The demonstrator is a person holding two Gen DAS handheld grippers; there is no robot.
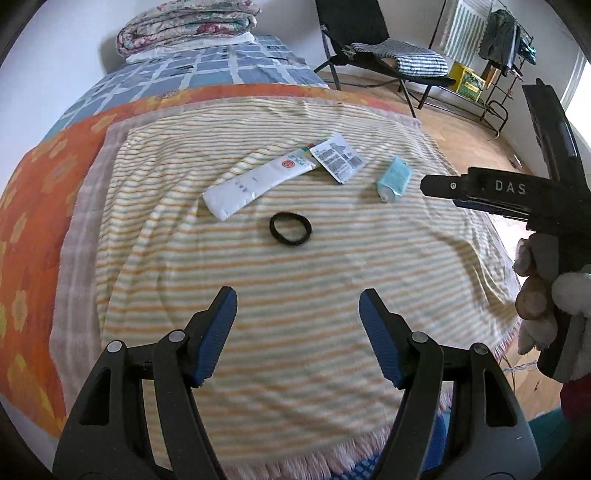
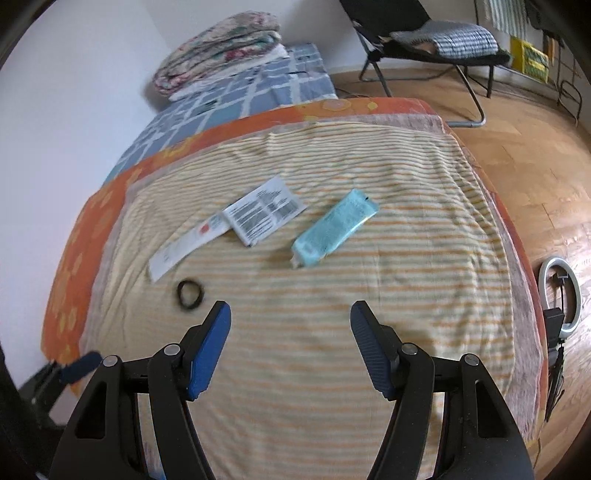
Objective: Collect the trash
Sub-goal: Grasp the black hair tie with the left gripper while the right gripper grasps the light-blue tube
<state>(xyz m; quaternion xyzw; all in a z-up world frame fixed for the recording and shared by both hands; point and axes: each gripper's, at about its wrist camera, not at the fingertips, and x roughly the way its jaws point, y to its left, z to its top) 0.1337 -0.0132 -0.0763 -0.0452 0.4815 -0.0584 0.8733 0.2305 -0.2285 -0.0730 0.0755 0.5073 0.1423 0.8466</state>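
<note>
On a striped yellow towel (image 1: 295,295) on the bed lie a long white wrapper (image 1: 258,182), a small white printed packet (image 1: 337,157), a light blue wrapper (image 1: 394,179) and a black hair tie (image 1: 290,229). The same things show in the right wrist view: white wrapper (image 2: 188,243), printed packet (image 2: 264,211), blue wrapper (image 2: 334,229), hair tie (image 2: 190,293). My left gripper (image 1: 298,301) is open and empty above the towel, short of the hair tie. My right gripper (image 2: 290,314) is open and empty, short of the blue wrapper; its body shows in the left wrist view (image 1: 517,192).
An orange flowered blanket (image 1: 33,221) and a blue checked cover (image 1: 192,70) lie beyond the towel, with folded quilts (image 1: 188,26) at the far end. A black folding chair (image 1: 369,44) and a clothes rack (image 1: 506,44) stand on the wooden floor. A ring light (image 2: 559,295) stands right of the bed.
</note>
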